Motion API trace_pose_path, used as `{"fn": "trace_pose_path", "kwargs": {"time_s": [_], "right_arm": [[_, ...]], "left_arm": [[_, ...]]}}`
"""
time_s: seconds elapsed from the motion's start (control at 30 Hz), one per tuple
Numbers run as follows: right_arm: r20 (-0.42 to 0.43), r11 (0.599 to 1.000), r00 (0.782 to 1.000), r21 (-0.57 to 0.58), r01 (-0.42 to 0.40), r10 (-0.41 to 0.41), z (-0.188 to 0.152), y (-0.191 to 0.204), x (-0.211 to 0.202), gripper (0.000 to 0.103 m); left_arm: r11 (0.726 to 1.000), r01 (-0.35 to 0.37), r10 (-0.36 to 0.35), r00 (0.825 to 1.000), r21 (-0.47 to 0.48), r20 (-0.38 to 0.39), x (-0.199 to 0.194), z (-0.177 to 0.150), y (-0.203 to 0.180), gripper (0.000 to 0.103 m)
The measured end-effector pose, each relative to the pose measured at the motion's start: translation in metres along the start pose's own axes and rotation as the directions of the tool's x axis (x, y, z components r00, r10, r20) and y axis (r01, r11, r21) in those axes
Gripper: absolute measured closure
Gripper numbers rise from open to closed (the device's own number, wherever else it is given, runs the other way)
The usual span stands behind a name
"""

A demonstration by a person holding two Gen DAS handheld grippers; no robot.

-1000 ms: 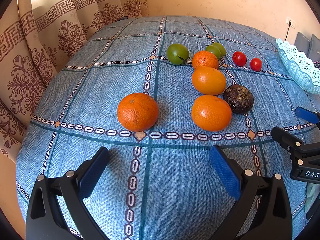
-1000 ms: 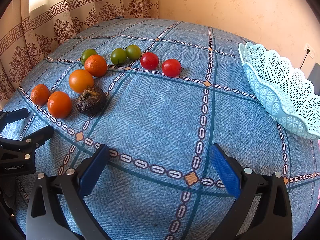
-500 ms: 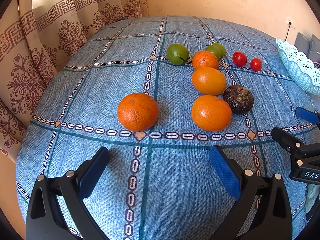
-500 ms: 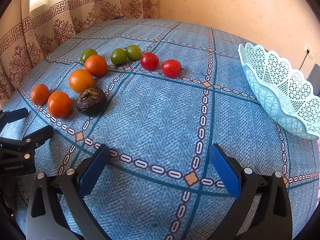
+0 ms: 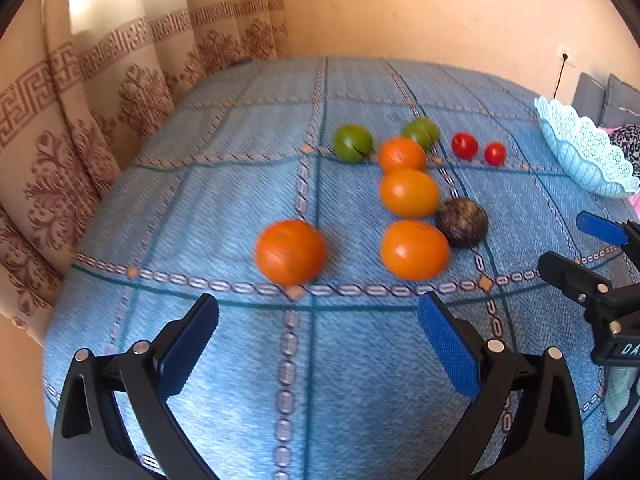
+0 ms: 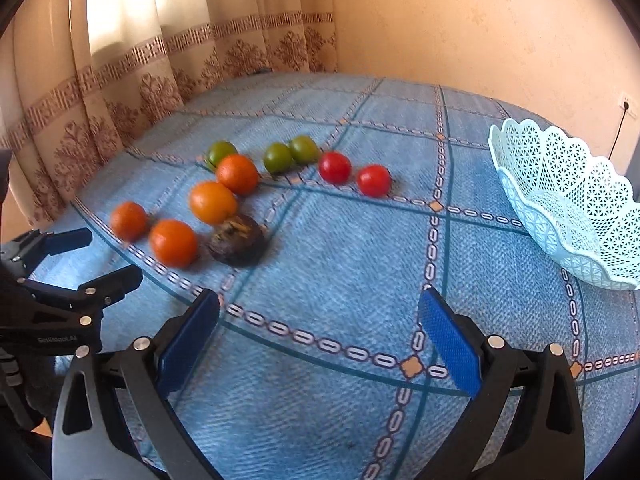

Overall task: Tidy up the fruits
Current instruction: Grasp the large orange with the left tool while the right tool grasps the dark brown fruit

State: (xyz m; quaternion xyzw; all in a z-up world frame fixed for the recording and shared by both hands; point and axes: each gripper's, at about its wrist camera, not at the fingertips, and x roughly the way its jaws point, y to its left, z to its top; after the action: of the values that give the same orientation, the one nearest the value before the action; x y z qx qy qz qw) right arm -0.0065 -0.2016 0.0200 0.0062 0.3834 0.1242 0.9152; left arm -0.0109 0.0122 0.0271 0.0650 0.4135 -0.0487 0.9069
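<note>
Left wrist view: a blue cloth with a chain-patterned grid covers the worktop and fills most of the frame. Patterned curtains hang at the upper left and a peach wall runs across the top. The left tool sits at the bottom centre with its jaws spread wide and nothing between them. Just above it lies an orange, set apart to the left of a column of three more oranges that runs from mid-frame upward. A dark wrinkled fruit touches the column's right side. Green fruits and two red tomatoes lie in a row running left to right above. The pale blue lattice basket stands at the right edge, tilted, its opening facing upper left. The right tool enters at the right edge, pointing left, its jaws apart and empty. The fruits are blurred.

Right wrist view: the right tool is wide open and empty at the bottom centre above bare cloth. The fruits cluster at mid-left: oranges, dark wrinkled fruit, green fruits and red tomatoes, the last two in a line running left to right. The basket rests at the right, well apart. The left tool shows at the left edge, parted.
</note>
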Motion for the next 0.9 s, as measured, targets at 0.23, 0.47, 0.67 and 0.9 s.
{"fn": "trace_pose_path", "kwargs": {"time_s": [0.23, 0.47, 0.67, 0.9], "right_arm": [[0.021, 0.999, 0.999, 0.010, -0.039, 0.039, 0.007, 0.005, 0.000, 0.002], [-0.005, 0.998, 0.998, 0.002, -0.061, 0.061, 0.005, 0.010, 0.009, 0.019], [-0.040, 0.996, 0.996, 0.003, -0.086, 0.086, 0.009, 0.014, 0.021, 0.029], [-0.078, 0.992, 0.990, -0.033, -0.118, 0.115, 0.024, 0.028, 0.040, 0.038]], "left_arm": [[0.999, 0.028, -0.027, 0.999, -0.030, 0.025, 0.002, 0.009, 0.022, 0.005], [0.997, 0.062, -0.063, 0.997, -0.040, -0.034, 0.027, 0.015, 0.026, 0.032], [0.995, 0.098, -0.099, 0.995, -0.034, -0.025, 0.037, 0.021, 0.025, 0.055], [0.988, 0.146, -0.146, 0.989, -0.048, 0.007, 0.032, 0.022, 0.033, 0.063]]}}
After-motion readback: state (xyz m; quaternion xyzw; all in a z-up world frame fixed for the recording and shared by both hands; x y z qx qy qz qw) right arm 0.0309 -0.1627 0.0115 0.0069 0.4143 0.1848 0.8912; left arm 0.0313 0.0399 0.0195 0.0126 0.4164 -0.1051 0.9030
